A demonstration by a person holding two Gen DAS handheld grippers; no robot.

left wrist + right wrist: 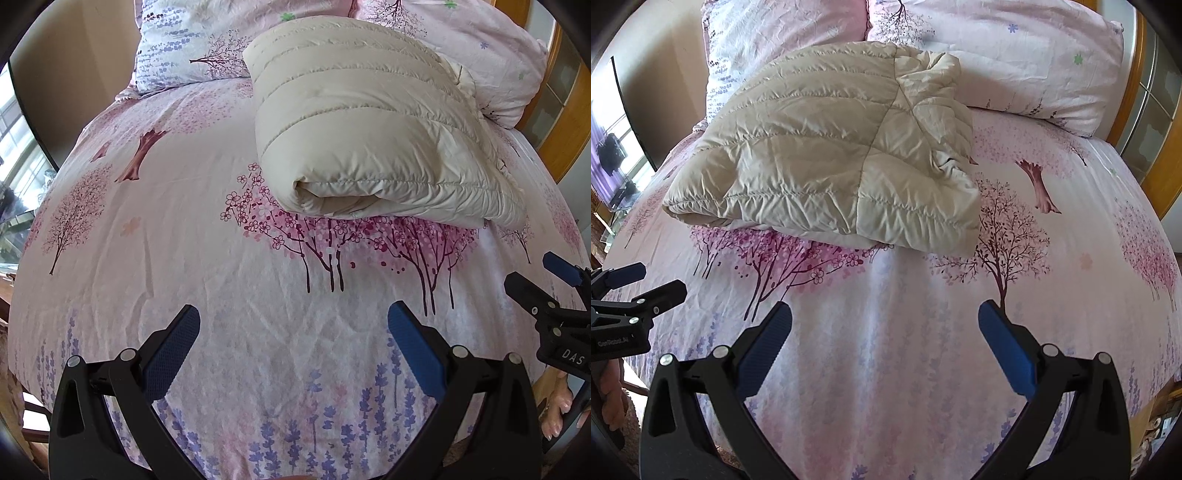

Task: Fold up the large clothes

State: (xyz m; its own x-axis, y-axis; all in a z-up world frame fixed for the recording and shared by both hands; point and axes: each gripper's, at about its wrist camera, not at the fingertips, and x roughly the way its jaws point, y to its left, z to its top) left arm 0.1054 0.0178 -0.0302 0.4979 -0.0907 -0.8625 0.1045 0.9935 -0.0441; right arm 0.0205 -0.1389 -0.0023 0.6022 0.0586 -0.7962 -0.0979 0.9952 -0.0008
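A cream quilted puffer jacket (354, 122) lies folded into a thick bundle on the floral bed sheet (184, 229), its rolled edge facing me. In the right wrist view the same jacket (827, 158) sits ahead and to the left, with a crumpled part at its far right corner. My left gripper (293, 325) hovers open over bare sheet, well short of the jacket. My right gripper (884, 325) is open too, above the sheet (905, 332) and clear of the jacket. Each gripper shows at the edge of the other's view: the right one (546, 273), the left one (646, 280).
Pillows (192, 40) and a bundled floral duvet (1015, 51) lie at the head of the bed. A wooden headboard or frame (1156, 122) rises on the right. A dark screen (631, 118) stands left of the bed. A hand (557, 410) holds the right gripper's handle.
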